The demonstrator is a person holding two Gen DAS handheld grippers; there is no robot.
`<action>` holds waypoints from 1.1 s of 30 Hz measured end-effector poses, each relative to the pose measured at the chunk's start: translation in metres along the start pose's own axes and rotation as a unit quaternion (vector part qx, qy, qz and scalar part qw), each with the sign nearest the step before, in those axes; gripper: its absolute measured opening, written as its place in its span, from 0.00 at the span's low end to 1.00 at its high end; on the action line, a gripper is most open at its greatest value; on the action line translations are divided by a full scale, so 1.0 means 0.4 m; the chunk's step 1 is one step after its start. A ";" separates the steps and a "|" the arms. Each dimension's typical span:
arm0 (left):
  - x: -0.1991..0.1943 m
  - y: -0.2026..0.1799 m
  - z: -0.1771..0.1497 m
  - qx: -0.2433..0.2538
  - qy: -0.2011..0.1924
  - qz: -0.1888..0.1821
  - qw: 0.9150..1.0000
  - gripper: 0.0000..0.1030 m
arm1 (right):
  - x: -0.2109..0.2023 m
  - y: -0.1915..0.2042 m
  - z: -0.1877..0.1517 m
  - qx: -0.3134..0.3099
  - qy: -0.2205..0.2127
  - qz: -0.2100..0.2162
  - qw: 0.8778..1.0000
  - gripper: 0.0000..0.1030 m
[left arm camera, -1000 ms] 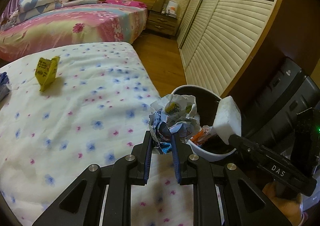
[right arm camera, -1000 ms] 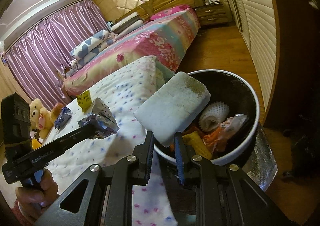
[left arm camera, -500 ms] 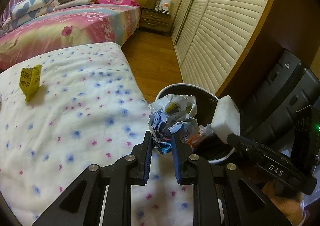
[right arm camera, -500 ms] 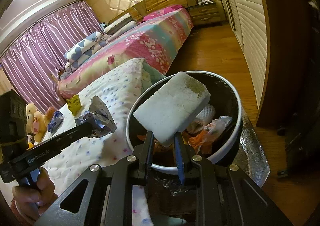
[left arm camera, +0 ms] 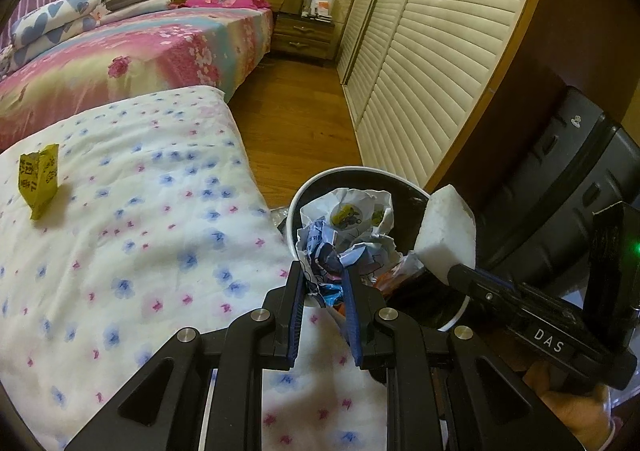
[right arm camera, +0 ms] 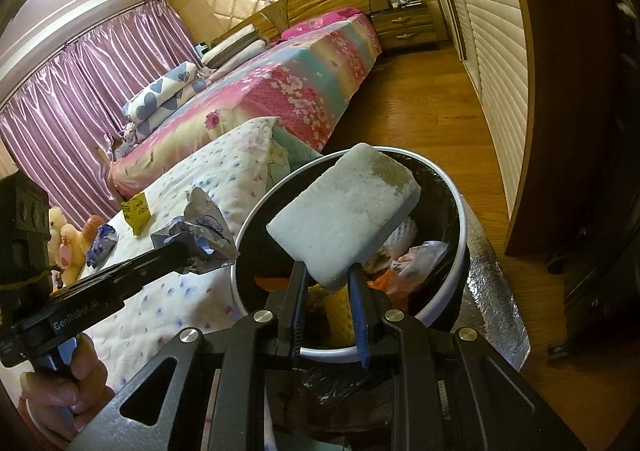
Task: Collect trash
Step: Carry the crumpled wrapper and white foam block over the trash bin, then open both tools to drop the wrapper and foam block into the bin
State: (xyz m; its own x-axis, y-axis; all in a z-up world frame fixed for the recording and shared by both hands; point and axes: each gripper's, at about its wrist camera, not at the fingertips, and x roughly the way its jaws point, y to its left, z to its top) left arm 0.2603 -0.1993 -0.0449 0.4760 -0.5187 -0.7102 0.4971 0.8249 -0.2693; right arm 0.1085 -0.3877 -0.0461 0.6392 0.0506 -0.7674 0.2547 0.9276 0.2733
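My left gripper is shut on a crumpled white-and-blue wrapper, held over the near rim of the round white-rimmed trash bin. The same wrapper shows at the bin's left edge in the right wrist view. My right gripper is shut on a white foam block, which hangs above the bin's dark opening. That block appears at the bin's right side in the left wrist view. Orange and white rubbish lies inside the bin.
A yellow wrapper and a blue wrapper lie on the flowered white quilt. Plush toys sit at its far end. A slatted wardrobe, a black suitcase and a wooden floor surround the bin.
The left gripper has carried the crumpled wrapper sideways from the quilt's edge to above the bin's rim. The right gripper has brought the foam block further over the bin's opening.
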 end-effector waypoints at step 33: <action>-0.029 0.038 -0.027 -0.020 -0.001 0.010 1.000 0.48 | 0.001 -0.018 0.019 0.013 -0.003 -0.017 1.000 0.71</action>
State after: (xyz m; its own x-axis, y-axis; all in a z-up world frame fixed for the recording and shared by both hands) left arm 0.2547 -0.1784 -0.0479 0.4871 -0.5034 -0.7137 0.4592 0.8427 -0.2810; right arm 0.1126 -0.3972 -0.0440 0.6341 0.0161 -0.7731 0.2957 0.9187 0.2617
